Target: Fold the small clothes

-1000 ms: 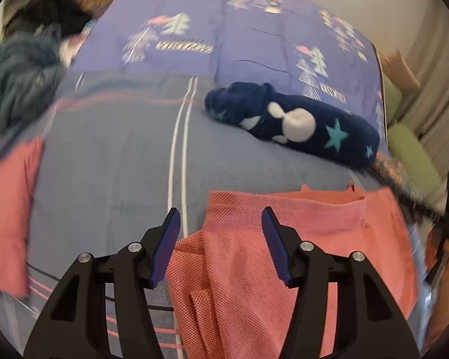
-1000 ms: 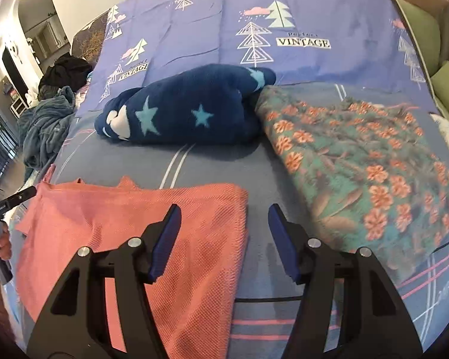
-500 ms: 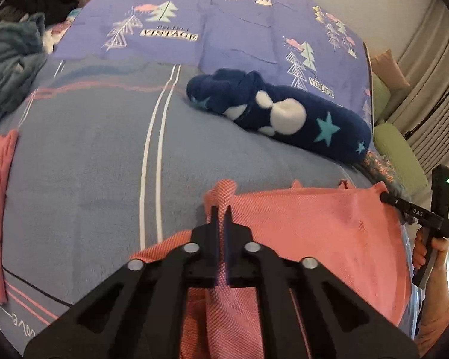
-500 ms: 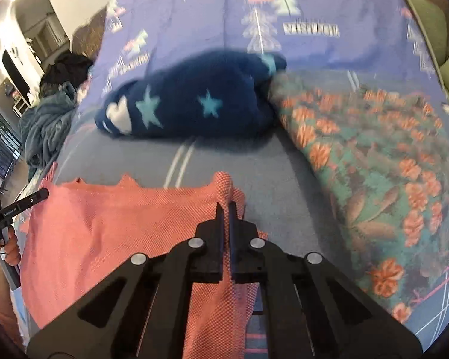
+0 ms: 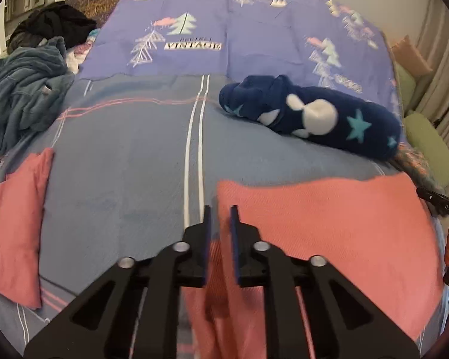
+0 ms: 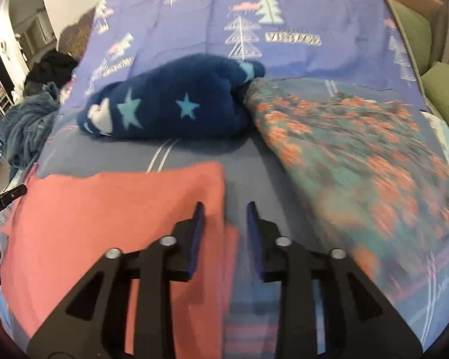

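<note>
A pink knit garment (image 5: 329,224) lies flat on the bed, its far edge nearly straight. My left gripper (image 5: 220,211) stands over its left corner. The jaws are opening, a narrow gap shows between them, and the cloth's edge lies loose in that gap. In the right wrist view the same pink garment (image 6: 119,218) spreads to the left. My right gripper (image 6: 224,208) straddles its right edge with the jaws opening and the pads off the cloth. Each view catches the other gripper at its side, the right gripper (image 5: 440,205) and the left gripper (image 6: 6,199).
A navy star-patterned fleece roll (image 5: 314,116) lies beyond the garment. A floral teal garment (image 6: 359,155) covers the right. A folded pink piece (image 5: 18,224) sits at the left, with a blue-grey heap (image 5: 21,95) and dark clothes (image 5: 57,24) behind. Green cushions (image 6: 443,95) line the right edge.
Both grippers went from open to shut on pinched peaks of the pink garment, then parted again. The pinched peaks are gone and the cloth lies flat.
</note>
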Motion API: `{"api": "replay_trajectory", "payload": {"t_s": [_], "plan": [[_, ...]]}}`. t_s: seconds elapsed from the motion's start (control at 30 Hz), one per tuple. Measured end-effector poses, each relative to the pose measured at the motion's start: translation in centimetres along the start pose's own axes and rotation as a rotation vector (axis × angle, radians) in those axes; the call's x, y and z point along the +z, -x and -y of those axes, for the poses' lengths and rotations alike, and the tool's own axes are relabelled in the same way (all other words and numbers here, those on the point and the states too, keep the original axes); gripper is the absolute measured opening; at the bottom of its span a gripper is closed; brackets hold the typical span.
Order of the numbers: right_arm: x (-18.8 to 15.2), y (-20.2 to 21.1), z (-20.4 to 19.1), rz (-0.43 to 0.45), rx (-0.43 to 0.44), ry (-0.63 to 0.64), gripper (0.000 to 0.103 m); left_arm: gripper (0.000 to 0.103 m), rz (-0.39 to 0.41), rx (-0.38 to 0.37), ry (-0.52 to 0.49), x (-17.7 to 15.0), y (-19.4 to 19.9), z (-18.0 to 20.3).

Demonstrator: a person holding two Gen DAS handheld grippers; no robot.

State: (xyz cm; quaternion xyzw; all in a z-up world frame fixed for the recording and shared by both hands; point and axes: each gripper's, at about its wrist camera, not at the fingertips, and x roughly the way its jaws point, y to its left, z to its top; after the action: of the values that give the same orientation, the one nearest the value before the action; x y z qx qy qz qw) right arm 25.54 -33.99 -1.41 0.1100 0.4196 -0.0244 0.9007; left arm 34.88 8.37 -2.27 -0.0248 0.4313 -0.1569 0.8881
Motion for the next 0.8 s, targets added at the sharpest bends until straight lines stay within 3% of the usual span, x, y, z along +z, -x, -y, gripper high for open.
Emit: {"api": "replay_trajectory", "payload": {"t_s": [0.07,0.3,0.43,0.63,0.67,0.73,0.8], "plan": [[-2.1,3.0,1.0,0.034,0.028,-0.003,0.038,0.036,0.04,-0.007,0.016,-1.6,2.9,-0.9],[-12.0,10.7,4.7,0.04,0.074,-0.086,0.046,0.036,0.07,-0.173,0.144,-11.4,11.7,-2.9],[-16.4,12.2,5.2,0.027,0.072,-0.115,0.05,0.036,0.077,-0.24,0.155,-15.8,13.7,-1.6],[-18.3,13.5,4.7,0.012,0.186,-0.21,0.055,0.036,0.061,-0.217,0.105,-18.2,13.2,-0.2],[-18.3,13.8,4.3,0.014,0.206,-0.213,0.055,0.033,0.059,-0.206,0.103,-18.2,12.9,-0.1],[-18.3,14.3,3.3,0.02,0.209,-0.202,0.056,0.001,0.042,-0.181,0.122,-18.1,12.6,-0.3],[-18.6,14.9,2.4,0.017,0.188,-0.185,0.057,0.001,0.054,-0.157,0.148,-18.8,13.5,-0.5]]}}
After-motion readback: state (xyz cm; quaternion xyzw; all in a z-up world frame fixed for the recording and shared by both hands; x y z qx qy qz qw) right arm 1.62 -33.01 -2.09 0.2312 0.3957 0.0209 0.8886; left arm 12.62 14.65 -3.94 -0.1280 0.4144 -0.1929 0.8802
